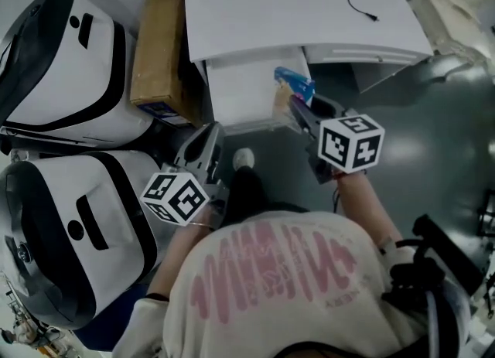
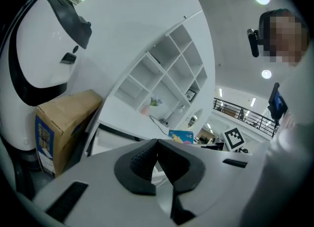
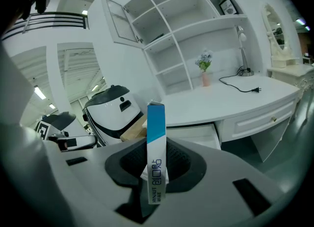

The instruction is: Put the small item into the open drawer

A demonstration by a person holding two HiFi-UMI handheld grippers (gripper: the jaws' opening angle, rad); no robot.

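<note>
Blue-and-white, a small box [image 3: 157, 123] stands clamped upright between the jaws of the right gripper [image 3: 155, 167] over the right side of the desk's [image 1: 294, 8] open drawer [image 1: 240, 90], while the left gripper [image 2: 158, 145], jaws together and empty, hangs nearby.

The right gripper [image 1: 298, 109] holds a small blue box [image 1: 295, 83] over the right front corner of the open drawer [image 1: 238, 90]. The left gripper [image 1: 207, 144] hangs just off the drawer's left front corner. A cardboard box [image 1: 158, 47] stands left of the drawer.

small box [image 3: 156, 152]: blue and white | drawer [image 1: 240, 86]: white | carton [image 1: 158, 47]: brown | shirt [image 1: 271, 271]: cream, pink print
</note>
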